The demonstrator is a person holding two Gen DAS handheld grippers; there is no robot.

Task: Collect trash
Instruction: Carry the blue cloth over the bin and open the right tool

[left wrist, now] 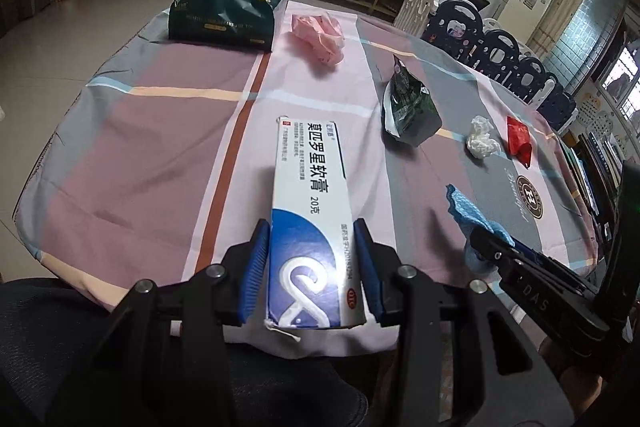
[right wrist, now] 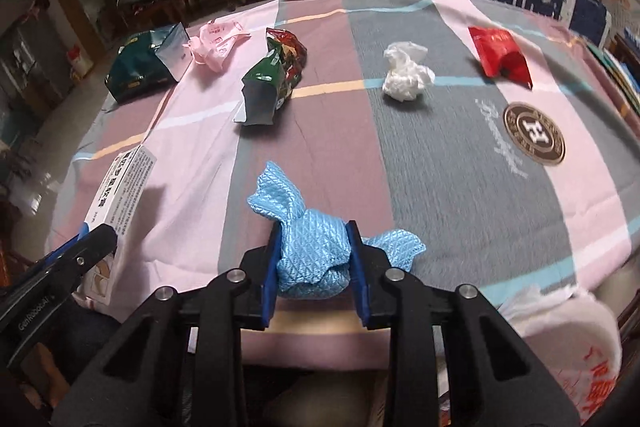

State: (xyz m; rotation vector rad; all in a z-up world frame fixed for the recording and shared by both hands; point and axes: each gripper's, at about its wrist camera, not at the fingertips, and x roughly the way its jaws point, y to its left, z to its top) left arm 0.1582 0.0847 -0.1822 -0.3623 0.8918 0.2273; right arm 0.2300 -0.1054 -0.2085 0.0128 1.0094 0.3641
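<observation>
With the left claw [left wrist: 314,263] grasping only the near end of the ointment box [left wrist: 310,195] and the right claw [right wrist: 316,259] clenched on the blue cloth [right wrist: 310,247], the box may pivot toward 12 o'clock and drop onto the bench [left wrist: 140,155].

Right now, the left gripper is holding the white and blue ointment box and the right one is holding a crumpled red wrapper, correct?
Not quite. The right gripper holds a crumpled blue cloth, as the right wrist view shows; the red wrapper lies on the tablecloth. The left gripper does hold the ointment box.
</observation>
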